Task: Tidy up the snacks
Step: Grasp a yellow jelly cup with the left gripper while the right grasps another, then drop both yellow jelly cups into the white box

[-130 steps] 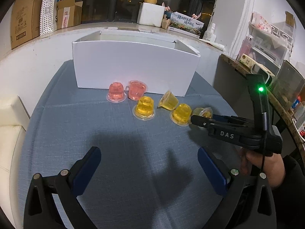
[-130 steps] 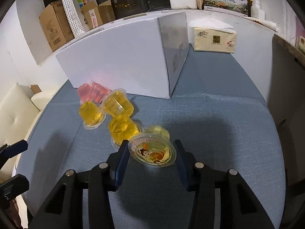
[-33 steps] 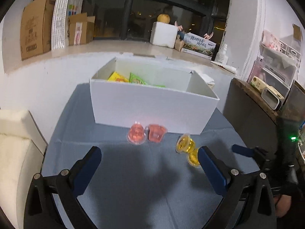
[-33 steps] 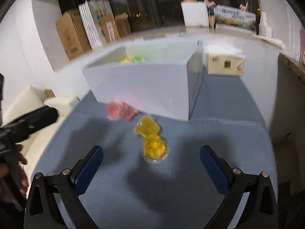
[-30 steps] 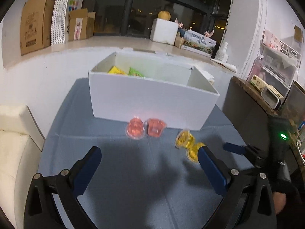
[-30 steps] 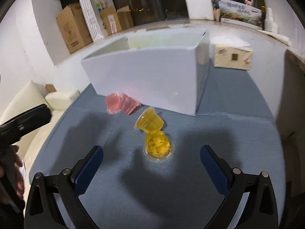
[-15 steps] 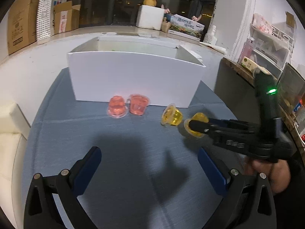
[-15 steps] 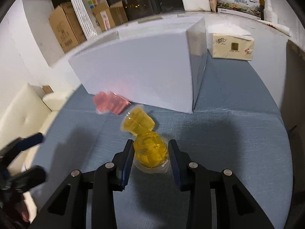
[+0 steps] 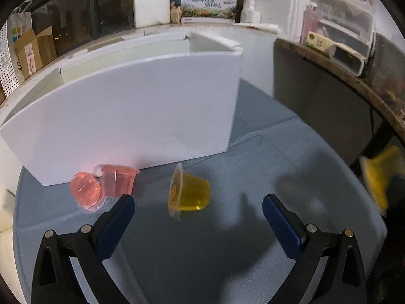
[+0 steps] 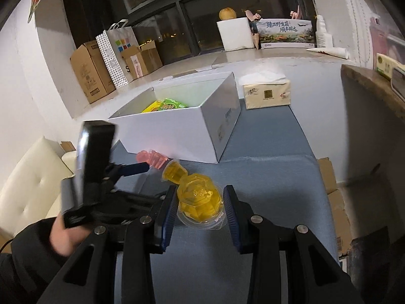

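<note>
Holding: right gripper (image 10: 200, 204) has its fingers clenched on a yellow jelly cup (image 10: 200, 200), dome up, lifted clear of the counter (image 10: 273, 177).
Left gripper (image 9: 197, 211): fingers spread wide, grasping nothing, low over the cloth.
Its likely target: a second yellow cup (image 9: 188, 193) lying on its side between the fingers, lid facing 9 o'clock.
Pink cups (image 9: 103, 186): two, touching each other, at 10 o'clock from the left fingers, just beside the box wall.
Box (image 10: 177, 129): white, open-topped, at 12 o'clock; snack packets (image 10: 164, 106) already lie inside.
Risk, slip: the held cup is smooth and pinched at its flanks; it could pop out if tilted on the way to the box.
Risk, roll: the tipped cup may roll away when one finger touches it first.
Risk, clash: both grippers work near each other; the left one sits at 9 o'clock in the right view.
In the way: the tall near wall of the box must be cleared.
Around: a tissue pack (image 10: 267, 93) at 1 o'clock, cartons (image 10: 91, 73) and a bag on the sill.
</note>
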A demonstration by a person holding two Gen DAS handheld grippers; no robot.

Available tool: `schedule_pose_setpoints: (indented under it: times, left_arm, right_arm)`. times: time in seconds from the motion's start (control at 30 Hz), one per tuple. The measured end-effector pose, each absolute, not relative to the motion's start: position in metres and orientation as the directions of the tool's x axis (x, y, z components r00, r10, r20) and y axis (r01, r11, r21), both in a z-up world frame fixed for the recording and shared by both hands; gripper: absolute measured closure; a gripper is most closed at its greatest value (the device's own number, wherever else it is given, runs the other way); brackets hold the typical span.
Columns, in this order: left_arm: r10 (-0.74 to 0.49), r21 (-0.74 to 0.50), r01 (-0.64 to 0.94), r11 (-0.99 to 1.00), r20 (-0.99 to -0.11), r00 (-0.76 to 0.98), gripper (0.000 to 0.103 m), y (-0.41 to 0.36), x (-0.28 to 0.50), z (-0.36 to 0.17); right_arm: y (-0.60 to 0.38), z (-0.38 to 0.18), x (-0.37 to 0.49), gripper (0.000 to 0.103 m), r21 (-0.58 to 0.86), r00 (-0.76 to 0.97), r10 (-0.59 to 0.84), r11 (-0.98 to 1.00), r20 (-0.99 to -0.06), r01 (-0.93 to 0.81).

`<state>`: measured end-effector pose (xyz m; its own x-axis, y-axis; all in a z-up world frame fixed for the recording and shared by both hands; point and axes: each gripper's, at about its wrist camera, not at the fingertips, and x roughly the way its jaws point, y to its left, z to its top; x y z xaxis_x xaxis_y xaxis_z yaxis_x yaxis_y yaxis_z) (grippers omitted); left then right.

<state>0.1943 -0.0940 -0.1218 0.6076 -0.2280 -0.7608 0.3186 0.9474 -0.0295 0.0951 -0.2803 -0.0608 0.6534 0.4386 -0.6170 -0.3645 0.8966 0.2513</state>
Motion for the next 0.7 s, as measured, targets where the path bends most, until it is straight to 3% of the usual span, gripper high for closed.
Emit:
schedule_pose_setpoints:
  times: [0.07,0.13,0.17,0.2,0.47,0.7]
  left_arm:
    - [-0.238,-0.039,0.325,0.945,-0.766,0.598,0.003,-0.093,0.200,-0.126]
    - [-0.223,-0.029,0.314,0.949,-0.767,0.602,0.032,-0.091,0.206,-0.129]
    - [-0.222,-0.040,0.307,0.951,-0.778,0.587,0.060,-0.088,0.210,-0.131]
    - [-0.224,-0.047,0.302,0.952,-0.781,0.584,0.063,-0.086,0.212,-0.132]
    - [-0.296,-0.089,0.331,0.939,-0.699,0.651,0.065,-0.064,0.169,-0.095]
    - [-0.414,-0.295,0.295,0.909,-0.541,0.732,0.065,-0.005,0.119,-0.039]
  right_arm:
    - [-0.281,-0.062,0.095,0.063,0.255,0.651,0.439,0.896,-0.619,-0.362]
    - [-0.282,-0.062,0.094,0.063,0.259,0.651,0.442,0.896,-0.617,-0.362]
    - [-0.281,-0.063,0.094,0.063,0.259,0.648,0.444,0.894,-0.619,-0.366]
    - [-0.281,-0.063,0.095,0.063,0.263,0.645,0.448,0.892,-0.619,-0.368]
    - [-0.277,-0.062,0.093,0.063,0.267,0.642,0.462,0.885,-0.612,-0.382]
    - [-0.260,-0.053,0.100,0.063,0.273,0.637,0.494,0.866,-0.592,-0.418]
